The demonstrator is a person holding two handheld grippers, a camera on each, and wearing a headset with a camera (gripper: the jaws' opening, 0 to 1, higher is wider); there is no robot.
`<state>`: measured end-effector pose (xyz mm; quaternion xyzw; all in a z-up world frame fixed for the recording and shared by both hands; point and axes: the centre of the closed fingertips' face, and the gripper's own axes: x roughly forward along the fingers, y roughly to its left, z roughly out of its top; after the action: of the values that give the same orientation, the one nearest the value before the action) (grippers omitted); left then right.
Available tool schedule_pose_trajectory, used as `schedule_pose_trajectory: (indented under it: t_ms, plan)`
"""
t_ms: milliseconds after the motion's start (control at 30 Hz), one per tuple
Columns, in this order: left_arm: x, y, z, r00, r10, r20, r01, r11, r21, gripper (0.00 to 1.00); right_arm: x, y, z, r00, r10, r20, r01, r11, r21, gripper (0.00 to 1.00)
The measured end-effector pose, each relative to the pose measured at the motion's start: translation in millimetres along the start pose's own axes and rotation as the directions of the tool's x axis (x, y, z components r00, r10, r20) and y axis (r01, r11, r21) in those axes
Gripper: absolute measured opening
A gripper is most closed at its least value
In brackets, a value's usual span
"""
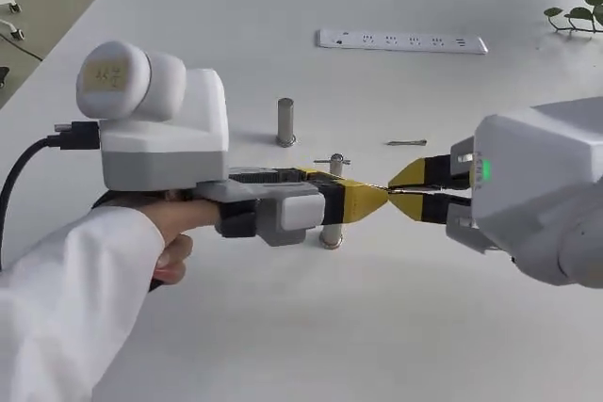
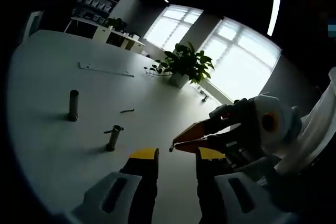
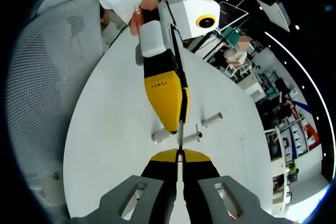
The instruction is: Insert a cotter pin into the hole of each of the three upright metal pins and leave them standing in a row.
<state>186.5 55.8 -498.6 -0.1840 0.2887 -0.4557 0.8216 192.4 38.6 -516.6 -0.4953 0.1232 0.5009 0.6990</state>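
Three upright metal pins stand in a row on the white table. The far pin [image 1: 285, 122] is bare, the middle pin [image 1: 335, 166] carries a cotter pin crosswise near its top, and the near pin [image 1: 331, 235] is partly hidden behind the left gripper. My right gripper [image 1: 391, 190] is shut on a thin cotter pin [image 3: 180, 139], held above the table. The left gripper [image 1: 382, 197] meets it tip to tip. In the left gripper view its jaws stand apart, with the pin's end [image 2: 172, 148] just beyond them. A loose cotter pin [image 1: 406, 143] lies to the right.
A white power strip [image 1: 402, 41] lies at the back of the table, with a plant sprig [image 1: 577, 16] at the far right edge. A mesh chair [image 3: 47, 103] stands beside the table. A cable [image 1: 19, 176] trails from the left gripper.
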Motion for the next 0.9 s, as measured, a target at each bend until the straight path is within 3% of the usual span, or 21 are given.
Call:
schedule_pose_trajectory:
  t_ms: [367,900]
  plan:
    - [7.6,-1.1,-1.7,0.9998,-0.009,-0.016,0.009,0.999,-0.033,0.12,0.5,2.6,6.3,0.9998,0.000,0.021,0.000,1.000,0.008,0.00]
    - [9.4,1.7,-9.9,0.9986,0.006,-0.053,-0.006,1.000,0.001,0.03,4.3,8.8,10.5,0.9994,0.010,0.032,-0.011,1.000,0.009,0.00]
